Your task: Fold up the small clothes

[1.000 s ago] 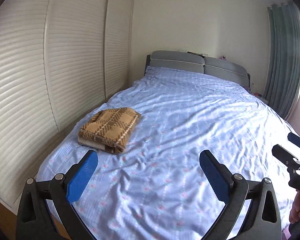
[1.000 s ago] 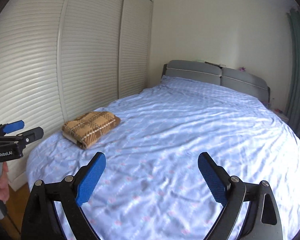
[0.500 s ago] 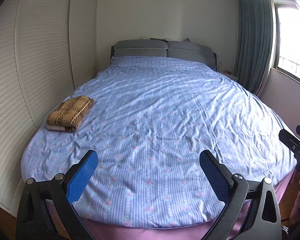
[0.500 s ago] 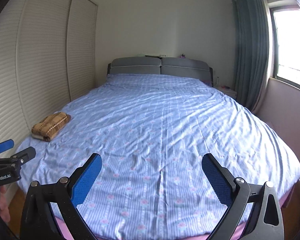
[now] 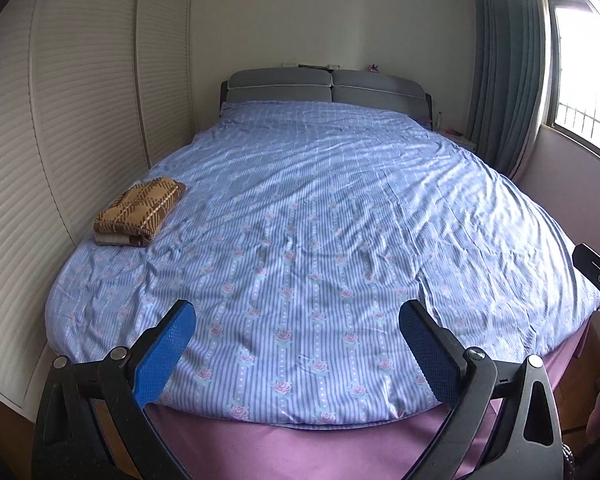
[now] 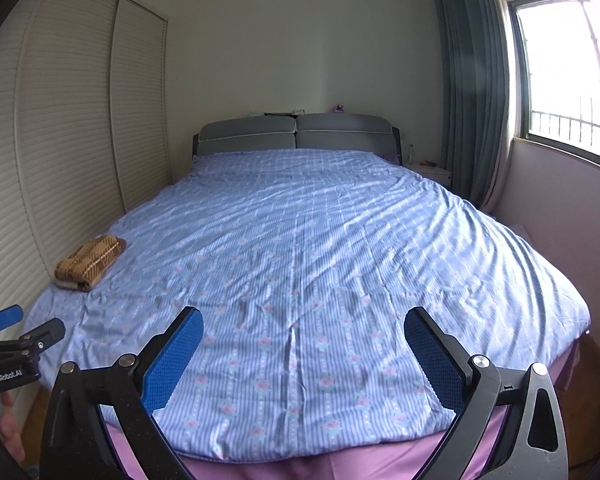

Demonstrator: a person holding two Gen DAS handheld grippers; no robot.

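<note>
A folded brown plaid garment (image 5: 140,212) (image 6: 90,262) lies on the bed near its left edge, by the wardrobe. My left gripper (image 5: 296,312) hangs open over the foot of the bed, well short of the garment, nothing between its blue pads. My right gripper (image 6: 304,320) is also open and empty, over the foot of the bed. The left gripper (image 6: 24,326) shows at the left edge of the right wrist view. The right gripper's black tips (image 5: 598,268) show at the right edge of the left wrist view.
A blue striped floral cover (image 5: 320,220) spreads over the bed, with a purple sheet (image 5: 340,452) below its front edge. White slatted wardrobe doors (image 5: 60,140) stand close on the left. A grey headboard (image 6: 296,132), green curtains (image 6: 472,92) and a window (image 6: 560,68) are at the back and right.
Both views have pulled back from the bed and swung right. The folded garment has shrunk toward the left, and the foot of the bed, curtains and window have come into sight. Both grippers stayed open.
</note>
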